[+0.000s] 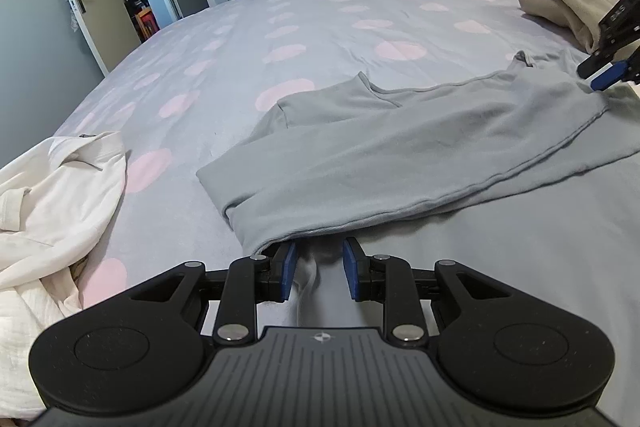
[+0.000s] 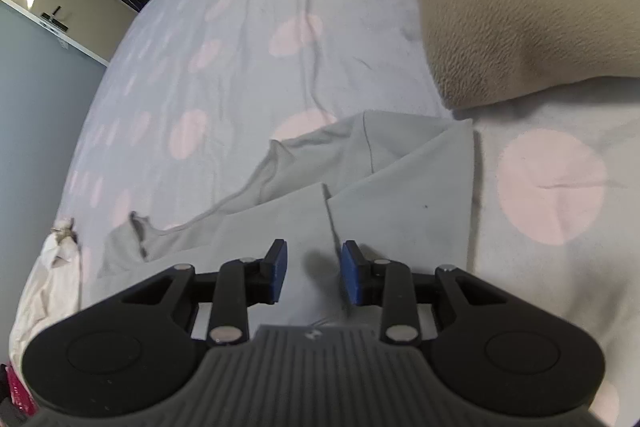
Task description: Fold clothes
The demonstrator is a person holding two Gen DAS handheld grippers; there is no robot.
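Two claws work over a grey long-sleeved top (image 1: 400, 155) lying partly folded on the polka-dot bed (image 1: 240, 39). At the top's near edge, the left claw (image 1: 318, 273) has a ridge of grey cloth between its partly spread pads; whether they grip it cannot be told. The right claw (image 2: 313, 273) hangs spread above the top, pinching nothing.

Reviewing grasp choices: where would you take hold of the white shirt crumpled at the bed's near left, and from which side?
Grip the white shirt at its raised collar fold, coming from above on the right, the bedspread side. That stiff ridge stands proud; the rest is bunched.
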